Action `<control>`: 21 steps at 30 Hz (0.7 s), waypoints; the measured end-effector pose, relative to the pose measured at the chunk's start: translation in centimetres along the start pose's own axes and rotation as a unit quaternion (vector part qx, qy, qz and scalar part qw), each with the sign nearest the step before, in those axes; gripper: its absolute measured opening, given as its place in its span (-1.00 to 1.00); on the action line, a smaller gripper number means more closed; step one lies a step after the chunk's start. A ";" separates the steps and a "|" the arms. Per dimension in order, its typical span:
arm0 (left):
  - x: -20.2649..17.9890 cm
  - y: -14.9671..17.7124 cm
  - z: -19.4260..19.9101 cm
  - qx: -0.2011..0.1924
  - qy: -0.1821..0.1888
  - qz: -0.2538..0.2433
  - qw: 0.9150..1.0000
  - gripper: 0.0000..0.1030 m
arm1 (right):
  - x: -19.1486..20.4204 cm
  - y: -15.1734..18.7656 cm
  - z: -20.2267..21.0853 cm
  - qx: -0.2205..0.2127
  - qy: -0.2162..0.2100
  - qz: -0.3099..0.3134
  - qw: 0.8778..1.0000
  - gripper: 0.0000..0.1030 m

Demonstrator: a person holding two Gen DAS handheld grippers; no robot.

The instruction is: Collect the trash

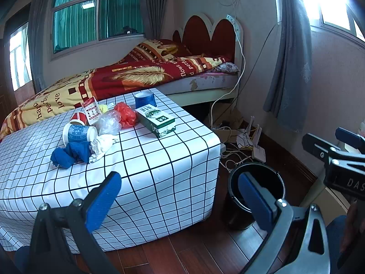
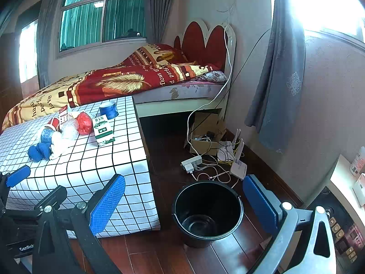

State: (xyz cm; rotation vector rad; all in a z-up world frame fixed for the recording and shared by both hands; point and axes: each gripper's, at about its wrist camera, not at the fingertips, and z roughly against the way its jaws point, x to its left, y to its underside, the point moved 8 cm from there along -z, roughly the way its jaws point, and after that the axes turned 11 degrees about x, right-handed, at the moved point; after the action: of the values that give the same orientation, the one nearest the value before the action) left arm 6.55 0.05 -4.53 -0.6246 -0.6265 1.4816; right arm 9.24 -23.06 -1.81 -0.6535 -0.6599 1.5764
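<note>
Where gripper [image 1: 180, 199] intrudes, bucket [image 1: 269, 171] half-hidden, unreadable carton [image 1: 156, 119]

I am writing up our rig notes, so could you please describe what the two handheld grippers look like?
Both match: the left gripper and right gripper each have two flat fingers faced with textured blue pads, black linkage arms on one side, a grey metal bracket on the other, and silver bolts. White lettering marks each black body.
</note>
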 end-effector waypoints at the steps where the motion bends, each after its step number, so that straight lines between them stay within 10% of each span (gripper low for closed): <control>1: 0.0 0.0 0.0 0.000 0.000 0.000 1.000 1.00 | 0.0 0.0 0.1 0.000 -0.001 0.000 1.000 1.00; 21: -0.4 -0.1 0.1 -0.003 0.001 0.001 1.000 1.00 | -0.1 -0.1 0.0 -0.002 0.001 0.001 1.000 1.00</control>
State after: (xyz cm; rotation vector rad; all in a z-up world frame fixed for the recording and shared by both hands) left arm 6.59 -0.31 -4.39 -0.6320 -0.6287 1.4806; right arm 9.31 -23.14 -1.69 -0.6586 -0.6623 1.5764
